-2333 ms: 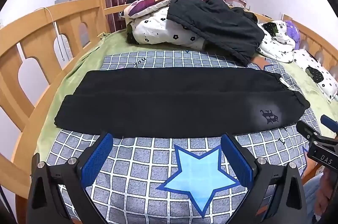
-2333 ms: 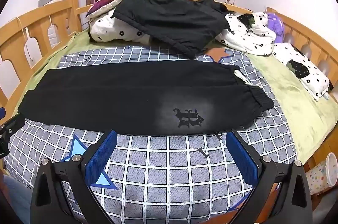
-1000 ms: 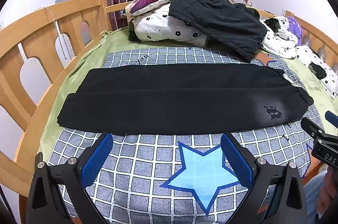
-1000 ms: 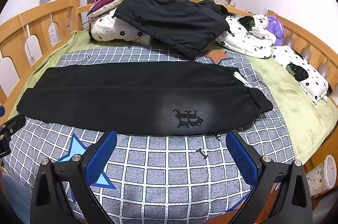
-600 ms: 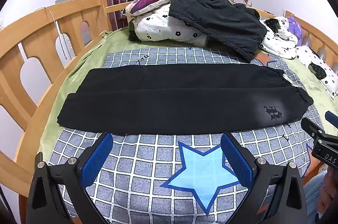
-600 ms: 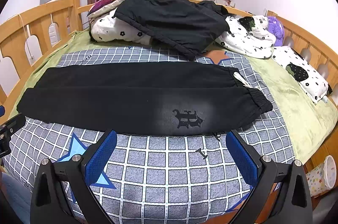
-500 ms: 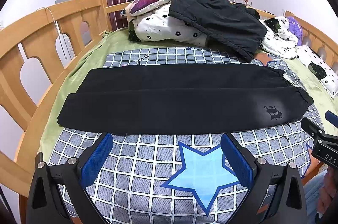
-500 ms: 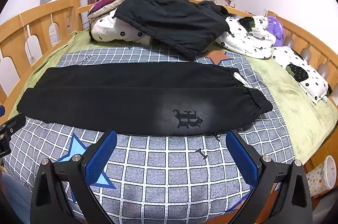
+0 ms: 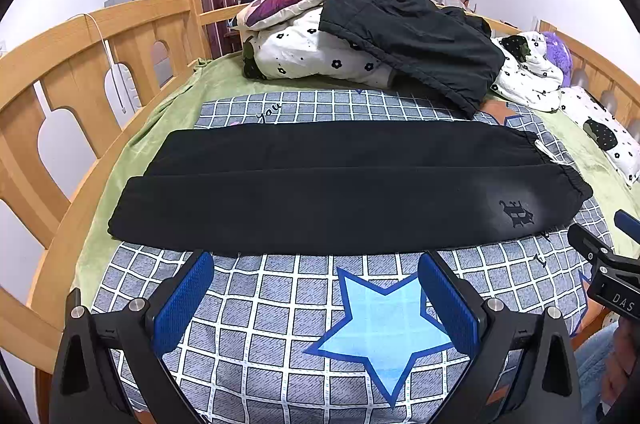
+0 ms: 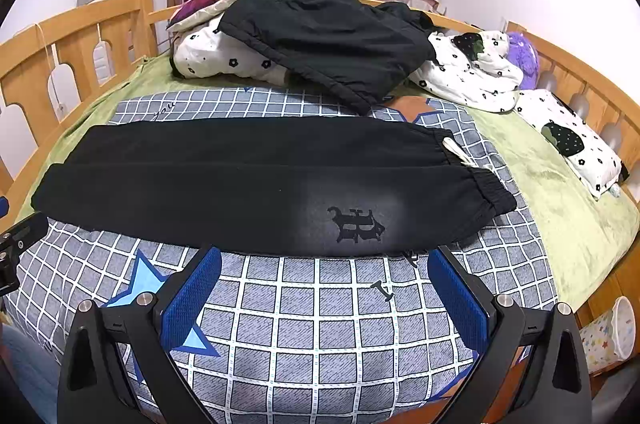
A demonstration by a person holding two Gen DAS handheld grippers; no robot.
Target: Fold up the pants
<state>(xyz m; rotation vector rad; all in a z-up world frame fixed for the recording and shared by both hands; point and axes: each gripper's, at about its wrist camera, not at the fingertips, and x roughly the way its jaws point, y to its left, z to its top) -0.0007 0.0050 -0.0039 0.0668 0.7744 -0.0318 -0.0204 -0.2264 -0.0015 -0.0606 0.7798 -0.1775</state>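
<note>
A grey-blue checked bedspread with pale blue stars (image 9: 280, 304) fills the lower frame. Across its middle the long black fabric pants (image 9: 340, 192) lie flat, one leg over the other, waistband at right. My left gripper (image 9: 314, 294), blue-padded fingers spread apart and empty, hovers at bottom centre near their front edge; my right gripper (image 10: 324, 290) likewise gapes wide, touching nothing.

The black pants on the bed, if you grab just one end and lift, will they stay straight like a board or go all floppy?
Probably floppy: the black pants lie flat and follow the checked blanket like soft cloth. The long legs would likely droop and drag. The gathered waistband looks thicker, so it may give an easier hold.
</note>
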